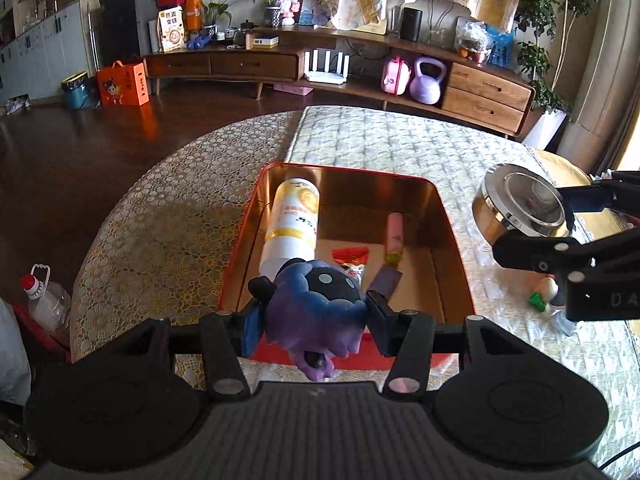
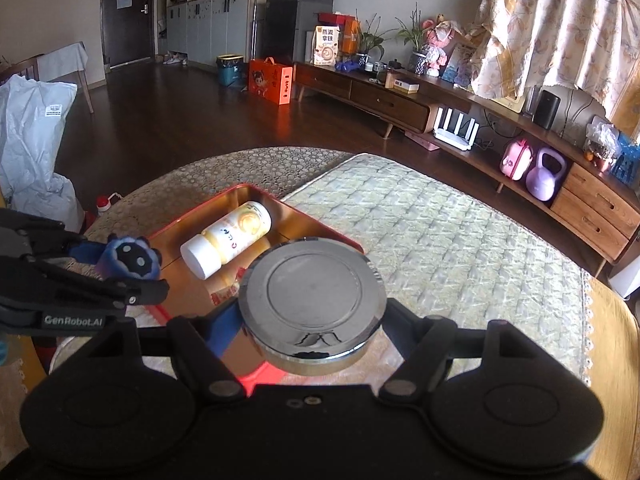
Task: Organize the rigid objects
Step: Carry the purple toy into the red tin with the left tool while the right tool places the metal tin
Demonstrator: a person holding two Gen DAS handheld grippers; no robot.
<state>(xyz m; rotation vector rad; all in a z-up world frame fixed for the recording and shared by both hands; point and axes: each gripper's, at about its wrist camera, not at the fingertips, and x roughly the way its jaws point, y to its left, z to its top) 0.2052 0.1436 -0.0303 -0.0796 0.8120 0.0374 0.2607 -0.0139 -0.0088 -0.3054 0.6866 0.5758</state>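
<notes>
Both tongs clenched: left tongs [image 1: 310, 322] on purple figurine [image 1: 320, 300], right tongs [image 2: 312, 320] on seemingly metal tin [image 2: 312, 300].

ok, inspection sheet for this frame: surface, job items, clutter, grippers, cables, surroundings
surface: round table under a patterned cloth, quilted mat on top.
job items: red tin open, holding a yellow bottle on its side, a pink tube and snack packets; purple toy; round metal box.
clutter: small green-and-white thing on the mat, not identifiable.
grippers: left gripper shut on the toy above the tin's near edge; right gripper shut on the metal box.
cables: wires behind the router on the sideboard.
surroundings: sideboard, kettlebell, plants, water jug on the floor.
</notes>
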